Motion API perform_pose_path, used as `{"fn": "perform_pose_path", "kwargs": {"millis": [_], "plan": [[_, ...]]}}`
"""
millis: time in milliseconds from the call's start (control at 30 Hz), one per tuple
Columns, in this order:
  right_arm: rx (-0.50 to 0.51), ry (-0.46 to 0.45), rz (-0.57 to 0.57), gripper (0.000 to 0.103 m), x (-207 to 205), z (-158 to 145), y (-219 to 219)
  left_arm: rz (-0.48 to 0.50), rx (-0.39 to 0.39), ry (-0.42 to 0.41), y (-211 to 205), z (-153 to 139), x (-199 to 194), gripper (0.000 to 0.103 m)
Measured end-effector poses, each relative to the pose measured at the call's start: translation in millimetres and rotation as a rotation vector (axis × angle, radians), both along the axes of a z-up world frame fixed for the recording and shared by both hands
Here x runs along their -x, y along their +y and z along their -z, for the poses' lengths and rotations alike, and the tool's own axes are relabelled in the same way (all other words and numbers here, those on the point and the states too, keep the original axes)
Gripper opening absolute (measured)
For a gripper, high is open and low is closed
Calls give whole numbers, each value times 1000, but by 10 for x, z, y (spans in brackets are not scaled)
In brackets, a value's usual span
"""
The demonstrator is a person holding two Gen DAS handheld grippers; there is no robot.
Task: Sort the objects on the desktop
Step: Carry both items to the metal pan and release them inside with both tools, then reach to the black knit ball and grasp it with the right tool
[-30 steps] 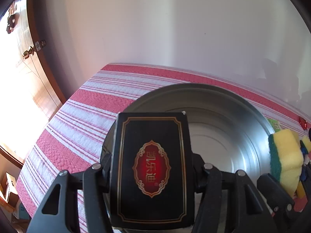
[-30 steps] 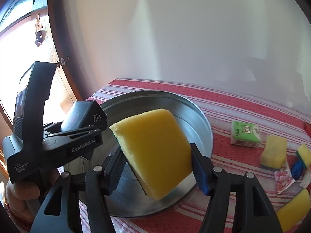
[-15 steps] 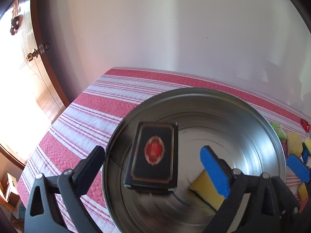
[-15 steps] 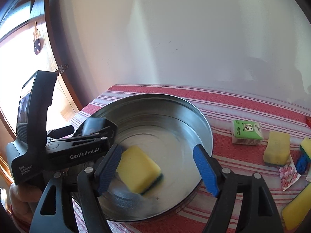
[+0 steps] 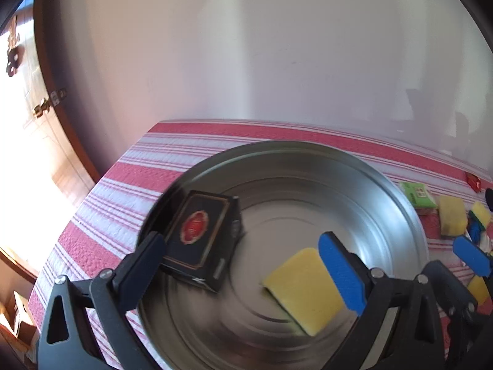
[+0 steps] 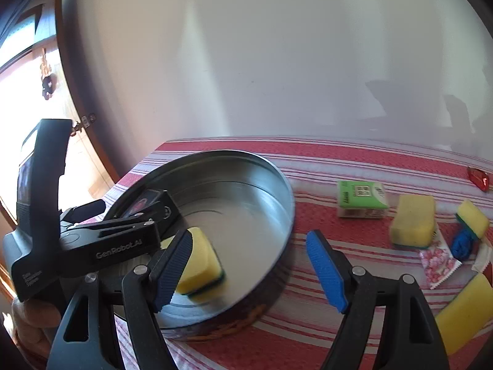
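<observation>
Pan (image 5: 385, 191): shiny steel, stiff, likely slippery; holds the box and one sponge.
Box (image 5: 200, 234): rigid, light; lies in the pan's left side; grip its long edges.
Sponge (image 5: 303, 283): soft, squashy; in the pan, right of the box.
Left gripper (image 5: 246, 265): jaws spread, empty.
Right gripper (image 6: 252, 265): jaws spread, empty, over the pan's rim.

The left gripper (image 5: 246, 259) has a black plastic frame with 2 triangular cut-outs and silver screws behind its jaws; one finger pad (image 5: 342, 273) is blue and ribbed. The right gripper (image 6: 249, 265) is built alike, with 2 blue pads. White "GenRobot.AI" lettering marks the left gripper's black body behind its jaws.
</observation>
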State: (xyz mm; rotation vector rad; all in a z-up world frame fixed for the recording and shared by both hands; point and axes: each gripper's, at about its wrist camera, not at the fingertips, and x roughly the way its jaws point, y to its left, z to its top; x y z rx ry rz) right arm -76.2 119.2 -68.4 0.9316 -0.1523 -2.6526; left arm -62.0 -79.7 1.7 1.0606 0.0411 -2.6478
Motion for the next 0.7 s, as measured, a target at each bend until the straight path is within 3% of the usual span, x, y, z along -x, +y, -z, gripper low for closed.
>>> {"fn": "perform_pose_path", "kwargs": {"millis": [300, 467, 700], "plan": [[-7, 18, 138, 78, -170, -9, 709, 181, 15, 14, 793, -53, -27, 101], [-30, 29, 281, 78, -225, -54, 1385, 300, 9, -12, 1289, -64, 40, 101], [-92, 32, 487, 78, -307, -70, 2429, 452, -126, -51, 1940, -142, 261, 101]]}}
